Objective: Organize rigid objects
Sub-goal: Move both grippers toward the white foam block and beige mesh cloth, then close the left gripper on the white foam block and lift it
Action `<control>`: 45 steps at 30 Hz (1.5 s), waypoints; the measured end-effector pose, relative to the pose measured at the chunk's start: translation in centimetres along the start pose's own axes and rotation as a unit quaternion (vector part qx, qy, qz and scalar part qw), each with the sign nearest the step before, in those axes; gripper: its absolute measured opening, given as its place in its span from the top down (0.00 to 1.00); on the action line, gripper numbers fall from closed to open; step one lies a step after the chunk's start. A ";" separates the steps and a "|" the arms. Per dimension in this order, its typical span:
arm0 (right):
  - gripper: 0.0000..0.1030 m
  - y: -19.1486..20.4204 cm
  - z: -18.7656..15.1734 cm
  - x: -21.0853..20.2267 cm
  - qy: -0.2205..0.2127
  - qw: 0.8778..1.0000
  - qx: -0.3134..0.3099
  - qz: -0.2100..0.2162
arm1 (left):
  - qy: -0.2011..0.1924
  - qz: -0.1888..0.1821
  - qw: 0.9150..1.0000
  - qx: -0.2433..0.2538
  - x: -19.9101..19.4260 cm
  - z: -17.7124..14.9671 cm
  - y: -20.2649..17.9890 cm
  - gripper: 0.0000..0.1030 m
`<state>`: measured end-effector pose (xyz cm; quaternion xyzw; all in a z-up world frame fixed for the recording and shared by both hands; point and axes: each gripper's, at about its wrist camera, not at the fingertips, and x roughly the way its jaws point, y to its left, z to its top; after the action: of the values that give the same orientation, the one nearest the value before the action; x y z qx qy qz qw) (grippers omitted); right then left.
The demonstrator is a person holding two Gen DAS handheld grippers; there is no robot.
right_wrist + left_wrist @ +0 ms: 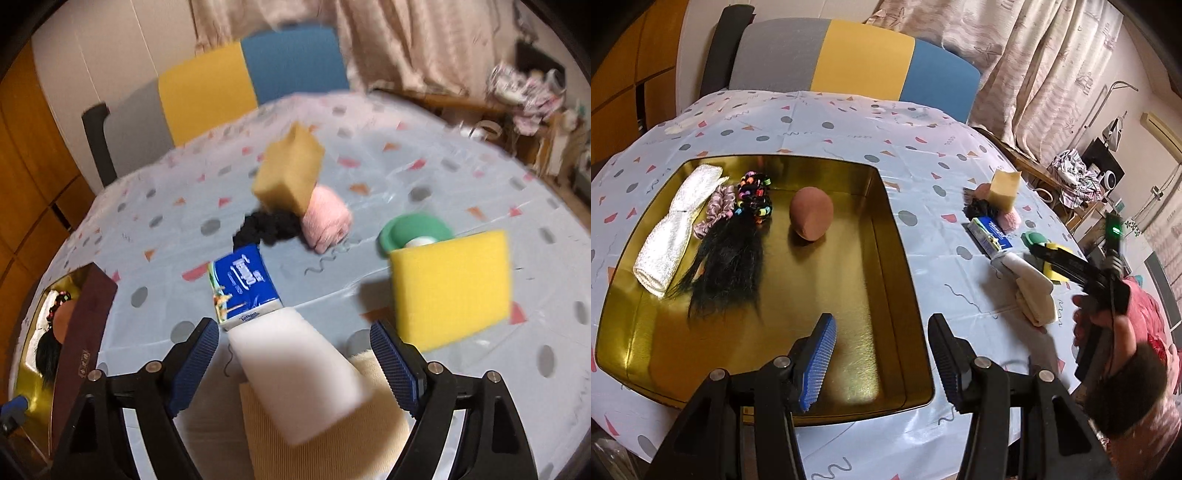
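1. Left gripper (882,354) hung over the gold tray (901,266), jaws apart, empty.
2. Right gripper (295,365) straddled the white foam block (295,376), pads seemingly clear; frame blurred.
3. Tissue pack (243,284) lay just beyond.

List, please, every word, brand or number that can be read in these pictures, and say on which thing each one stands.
"Tempo": on the blue tissue pack, large on its top and again small on its white end.
Smaller print on that pack: too blurred to read.
Small gold marks on the dark brown box lid: unreadable.
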<state>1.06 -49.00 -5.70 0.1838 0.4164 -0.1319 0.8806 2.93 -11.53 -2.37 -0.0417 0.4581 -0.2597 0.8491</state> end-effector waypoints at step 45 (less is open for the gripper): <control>0.16 -4.7 -10.1 -7.8 -0.042 0.993 0.103 0.049 | 0.107 -0.049 0.956 0.270 13.2 0.0 -16.9 0.23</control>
<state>-12.52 -48.25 -6.55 0.2880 0.3536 -0.1381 0.8792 2.07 -32.41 -7.15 0.1947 0.4568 -0.4175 0.7609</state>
